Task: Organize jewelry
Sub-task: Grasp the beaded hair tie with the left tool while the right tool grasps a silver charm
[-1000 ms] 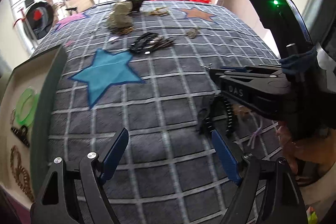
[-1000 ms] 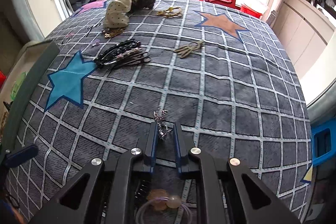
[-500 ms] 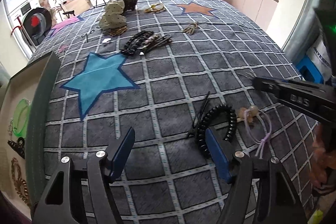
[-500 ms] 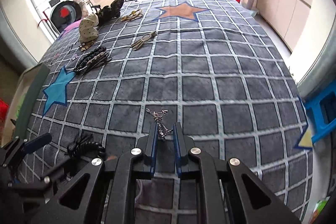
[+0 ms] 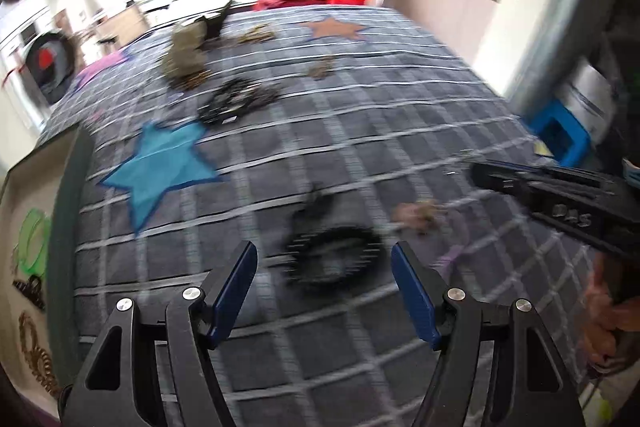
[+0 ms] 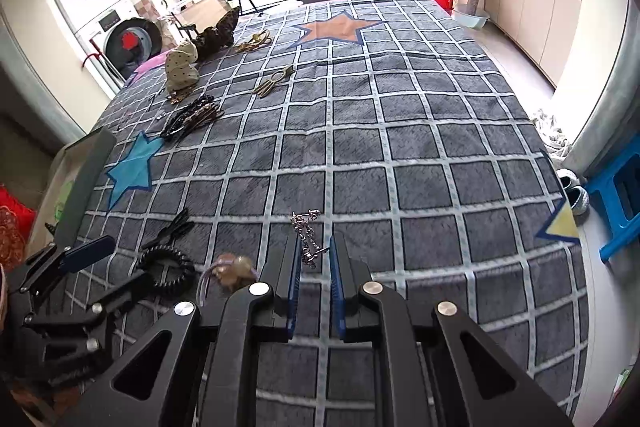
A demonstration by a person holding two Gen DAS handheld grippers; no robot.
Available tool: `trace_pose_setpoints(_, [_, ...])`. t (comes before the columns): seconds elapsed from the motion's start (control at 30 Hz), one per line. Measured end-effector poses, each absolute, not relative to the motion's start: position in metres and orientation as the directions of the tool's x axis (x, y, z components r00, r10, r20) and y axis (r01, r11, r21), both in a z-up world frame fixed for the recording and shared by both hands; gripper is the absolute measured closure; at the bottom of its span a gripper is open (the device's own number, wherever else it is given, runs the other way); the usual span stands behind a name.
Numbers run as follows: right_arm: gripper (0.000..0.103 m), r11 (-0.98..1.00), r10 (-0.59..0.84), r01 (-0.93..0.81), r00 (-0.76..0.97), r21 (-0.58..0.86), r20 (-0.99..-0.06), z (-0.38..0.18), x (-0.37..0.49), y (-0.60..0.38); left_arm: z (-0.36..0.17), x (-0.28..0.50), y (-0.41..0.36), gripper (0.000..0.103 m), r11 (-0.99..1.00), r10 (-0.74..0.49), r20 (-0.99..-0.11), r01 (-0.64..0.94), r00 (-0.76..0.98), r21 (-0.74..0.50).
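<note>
A thin silver chain (image 6: 306, 239) hangs from my right gripper (image 6: 317, 239), which is shut on it just above the grey checked blanket (image 6: 400, 131). A black coil hair tie (image 5: 332, 261) lies on the blanket just ahead of my left gripper (image 5: 324, 249), in line with the gap between its fingers. That gripper is open and its pads touch nothing. A beaded hair tie (image 5: 420, 217) with a pale purple loop lies to the right of the coil. A black hairpin (image 6: 172, 227) rests just beyond the coil. The left wrist view is motion-blurred.
An open tray (image 5: 72, 187) at the blanket's left edge holds a green bangle (image 5: 32, 243) and several dark and brown pieces. Farther back lie a pile of dark hair clips (image 6: 192, 117), a gold clip (image 6: 274, 79) and a dotted scrunchie (image 6: 182, 67). A blue stool (image 6: 620, 203) stands at the right.
My right gripper has carried the chain off to the right, away from over the coil. The left gripper's jaws have narrowed a little and it has shifted, so the coil now lies ahead of its gap.
</note>
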State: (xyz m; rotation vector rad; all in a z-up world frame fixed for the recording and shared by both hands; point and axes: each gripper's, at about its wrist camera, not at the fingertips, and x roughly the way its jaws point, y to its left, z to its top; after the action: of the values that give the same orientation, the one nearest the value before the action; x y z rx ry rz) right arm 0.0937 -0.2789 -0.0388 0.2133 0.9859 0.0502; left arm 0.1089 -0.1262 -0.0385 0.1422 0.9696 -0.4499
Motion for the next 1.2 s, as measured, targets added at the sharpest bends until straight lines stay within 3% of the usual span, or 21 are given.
trace_pose_setpoints(0.43, [0.088, 0.956, 0.104, 0.167, 0.572, 0.240, -0.814, -0.035, 0.043, -0.335, -0.050, 0.105, -0.223, 0.030, 0.781, -0.322, -0.853, 0.625, 0.411, 0.007])
trace_pose_setpoints(0.73, [0.088, 0.946, 0.124, 0.172, 0.592, 0.275, -0.796, -0.032, 0.032, -0.338, -0.058, 0.105, -0.221, 0.031, 0.788, -0.306, -0.874, 0.616, 0.378, -0.009])
trace_pose_setpoints(0.8, [0.088, 0.945, 0.125, 0.172, 0.596, 0.278, -0.793, -0.030, 0.031, -0.338, -0.056, 0.102, -0.219, 0.045, 0.784, -0.318, -0.870, 0.621, 0.377, -0.017])
trace_pose_setpoints(0.87, [0.088, 0.944, 0.126, 0.173, 0.598, 0.280, -0.792, -0.029, 0.029, -0.337, -0.054, 0.101, -0.221, 0.078, 0.778, -0.323, -0.869, 0.627, 0.376, -0.018])
trace_pose_setpoints(0.93, [0.088, 0.943, 0.126, 0.175, 0.598, 0.283, -0.791, -0.028, 0.026, -0.336, -0.053, 0.101, -0.221, 0.095, 0.779, -0.324, -0.870, 0.627, 0.370, -0.024])
trace_pose_setpoints(1.2, [0.088, 0.942, 0.133, 0.172, 0.597, 0.289, -0.791, -0.025, 0.018, -0.331, -0.033, 0.088, -0.199, 0.098, 0.791, -0.410, -0.826, 0.602, 0.387, -0.110])
